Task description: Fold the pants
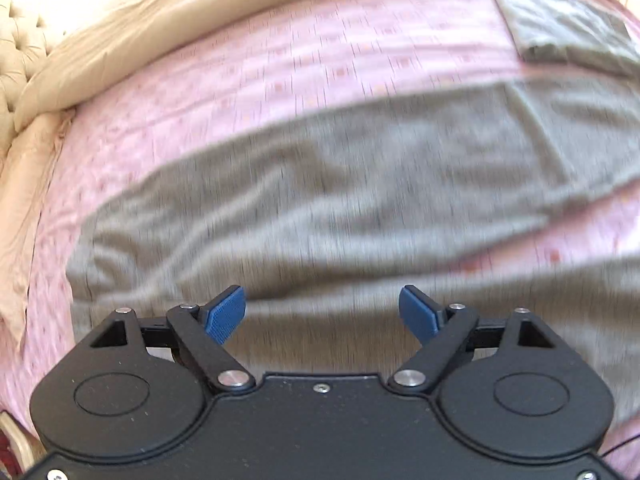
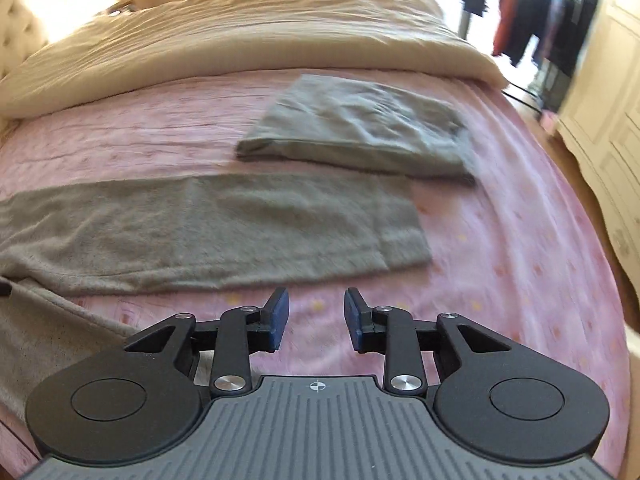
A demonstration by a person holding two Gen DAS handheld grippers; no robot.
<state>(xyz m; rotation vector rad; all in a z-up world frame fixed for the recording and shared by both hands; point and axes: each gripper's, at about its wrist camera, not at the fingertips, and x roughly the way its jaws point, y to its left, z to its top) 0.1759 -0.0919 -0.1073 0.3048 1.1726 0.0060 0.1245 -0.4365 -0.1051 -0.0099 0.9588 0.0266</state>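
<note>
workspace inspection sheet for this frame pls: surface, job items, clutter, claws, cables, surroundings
Surface: pink patterned bedspread, wrinkled, with a beige duvet bunched along the far side.
Job's things: grey pants spread flat, not yet folded; one leg end lies ahead of the right claw, the other leg runs under the left claw.
Clutter: folded grey garment beyond the pants, apart from them.
Claws: left claw open, above the pants, holding nothing; right claw open, over bare bedspread, empty.
Cables: nothing seen.
Surroundings: tufted headboard; clothes rack with hanging clothes; white cabinet door.
</note>
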